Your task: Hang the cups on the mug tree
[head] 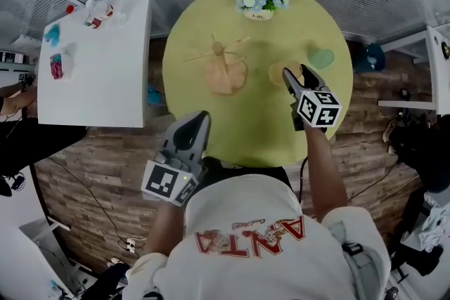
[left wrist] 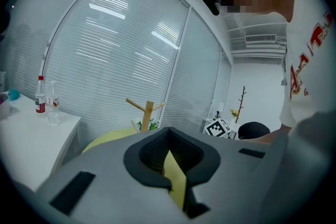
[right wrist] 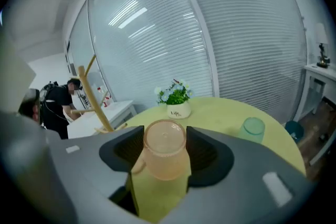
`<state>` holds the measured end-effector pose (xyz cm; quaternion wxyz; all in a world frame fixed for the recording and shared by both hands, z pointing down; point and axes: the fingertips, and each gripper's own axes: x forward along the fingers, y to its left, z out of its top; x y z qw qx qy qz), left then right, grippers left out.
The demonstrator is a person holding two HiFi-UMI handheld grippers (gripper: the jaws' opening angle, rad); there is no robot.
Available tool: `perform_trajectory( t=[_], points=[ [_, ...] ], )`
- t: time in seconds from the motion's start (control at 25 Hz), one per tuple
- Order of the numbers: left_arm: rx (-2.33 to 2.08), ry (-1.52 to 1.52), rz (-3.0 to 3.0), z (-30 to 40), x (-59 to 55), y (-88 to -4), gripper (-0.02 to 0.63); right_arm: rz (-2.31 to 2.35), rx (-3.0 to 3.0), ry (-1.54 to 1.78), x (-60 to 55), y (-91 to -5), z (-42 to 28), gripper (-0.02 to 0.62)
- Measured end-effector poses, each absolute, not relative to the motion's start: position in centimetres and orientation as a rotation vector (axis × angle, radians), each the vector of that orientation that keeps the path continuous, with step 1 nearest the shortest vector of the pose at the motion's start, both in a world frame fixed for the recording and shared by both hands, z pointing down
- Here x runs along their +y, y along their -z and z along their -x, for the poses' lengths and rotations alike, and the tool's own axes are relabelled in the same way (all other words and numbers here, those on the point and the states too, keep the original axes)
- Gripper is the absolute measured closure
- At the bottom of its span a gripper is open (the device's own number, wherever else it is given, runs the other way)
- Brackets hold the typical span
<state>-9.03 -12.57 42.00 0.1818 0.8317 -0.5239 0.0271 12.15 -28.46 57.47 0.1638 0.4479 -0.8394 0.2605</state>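
Gripping the first cup was the step in hand. The right gripper [right wrist: 165,138] had its jaws set wide on the orange cup [right wrist: 165,153], with one pad against each side wall as far as the right gripper view showed. The handle stuck out toward the lower left of that view. I judged this a pinch on the cup body, not on the handle. Whether the cup had cleared the round table [head: 253,126] could not be told.

The left gripper [left wrist: 167,134] hovered at the near edge of the table. Its jaws were pressed together, with only a sliver of tabletop showing between the pads and nothing held.

The mug tree [head: 223,61] stood on its wooden base just left of the orange cup in the head view. Its pegs were bare: no cup hung yet. The green cup [head: 322,57] sat on the table to the right of the orange one, apart from it and untouched. The flower pot [head: 260,2] stood at the far edge, out of the way.

Task judged early: neither cup hung.

Next move, as a judgement:
- Carry the orange cup across to the tree.
- Roll the wrist until the handle loop faces a peg.
- Slip the loop over the upturned peg tip.
- Only then spread the jaws.

Risks:
- The handle lay close to one jaw, so the peg could foul the pad.
- The tree looked light and might tip if nudged.
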Motion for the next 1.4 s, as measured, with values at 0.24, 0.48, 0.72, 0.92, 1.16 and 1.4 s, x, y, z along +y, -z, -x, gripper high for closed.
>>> perform_trajectory(
  t=[0.24,0.48,0.72,0.92,1.16,1.4],
  points=[
    [-1.489,-0.061,-2.331,10.6,-12.3,-42.1,0.598,-1.270,-2.590,-1.099,-30.9,-52.3,-9.3,0.351],
    [-1.503,-0.055,-2.310,12.0,-12.1,-42.4,0.598,-1.134,-2.569,-1.483,-32.7,-54.0,-5.9,0.351],
    [-1.518,-0.058,-2.284,13.0,-12.3,-42.9,0.598,-1.045,-2.470,-1.712,-33.3,-57.4,-4.2,0.351],
    [-1.520,-0.058,-2.266,13.1,-12.5,-43.5,0.598,-1.013,-2.443,-1.713,-33.4,-58.6,-3.6,0.351],
    [-1.519,-0.070,-2.248,13.2,-12.6,-44.3,0.598,-1.002,-2.432,-1.704,-33.4,-59.4,-2.7,0.351],
    [-1.523,-0.078,-2.236,13.5,-12.5,-44.7,0.598,-0.979,-2.410,-1.732,-32.7,-60.4,-1.4,0.351]
  ],
)
